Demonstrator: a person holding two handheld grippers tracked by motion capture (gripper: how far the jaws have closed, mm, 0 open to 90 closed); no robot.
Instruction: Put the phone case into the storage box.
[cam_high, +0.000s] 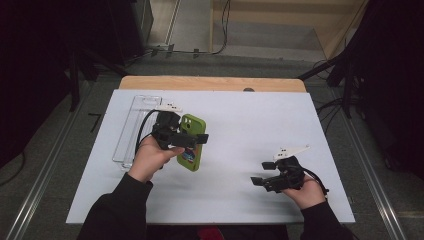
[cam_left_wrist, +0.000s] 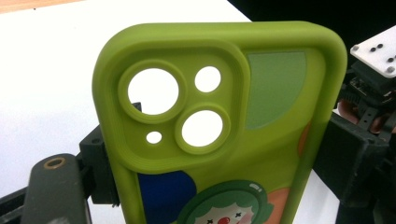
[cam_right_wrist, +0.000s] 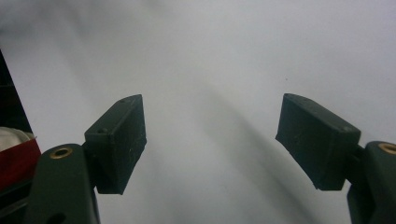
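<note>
Phone case (cam_left_wrist: 224, 140) pinched across width by left gripper (cam_high: 186, 140), left of table centre, beside clear tray (cam_high: 131, 131). Right gripper (cam_high: 260, 181) spread, empty, near right. Risk: soft case buckling, slipping from narrow pinch.

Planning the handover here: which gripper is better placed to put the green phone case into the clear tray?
Left. The left gripper already clamps the green phone case right beside the clear tray; the right gripper sits open, far across the table.
</note>
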